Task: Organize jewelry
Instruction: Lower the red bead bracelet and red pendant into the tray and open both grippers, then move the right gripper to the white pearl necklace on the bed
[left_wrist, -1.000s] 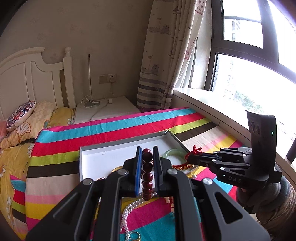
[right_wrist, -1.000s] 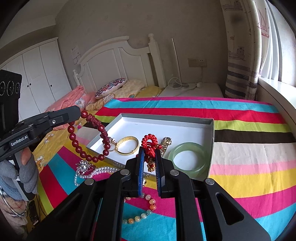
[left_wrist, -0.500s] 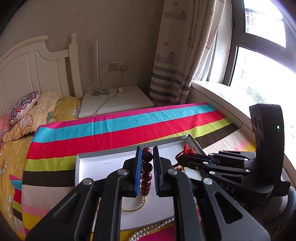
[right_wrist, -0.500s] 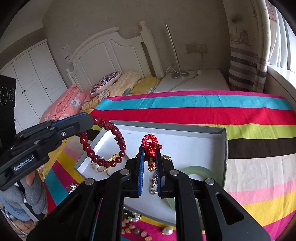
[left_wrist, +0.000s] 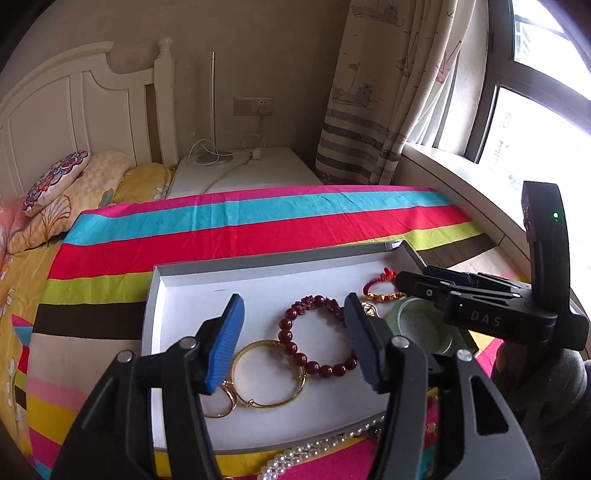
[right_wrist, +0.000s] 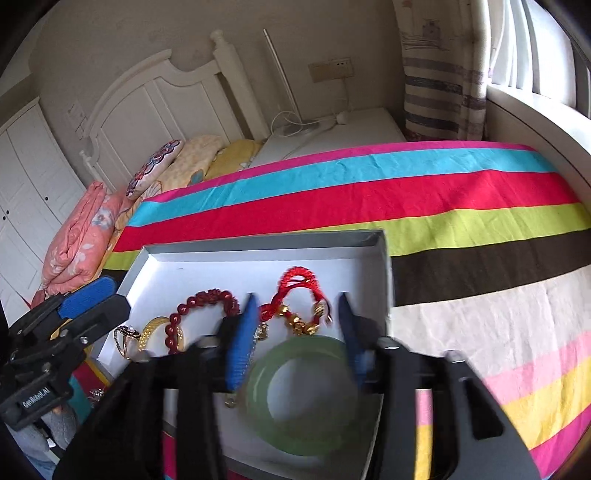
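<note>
- Left claw (left_wrist: 293, 339) jaws apart, empty, hanging over the tray (left_wrist: 258, 264).
- Bead bracelet (left_wrist: 314, 338) lies flat in the tray between the left jaws, touching neither.
- Right claw (right_wrist: 295, 332) jaws apart, empty – blurred, so the exact gap is unclear.
- Red cord bracelet (right_wrist: 297, 295) in the tray at 12 o'clock of the right claw; jade bangle (right_wrist: 306, 395) right under it at 6.
- Gold bangle (left_wrist: 269, 373) at 8 o'clock of the beads, rims touching; ring (left_wrist: 221, 400) beside it.
- Pearl strand (left_wrist: 317, 454) not yet in – on the bed at the tray's near edge.
- Risk: either claw dipping as it leaves could snag beads or cord and drag them out – pieces are crowded.
- Risk: grabbing the pearls by one end, the strand may slip or catch the tray rim.
</note>
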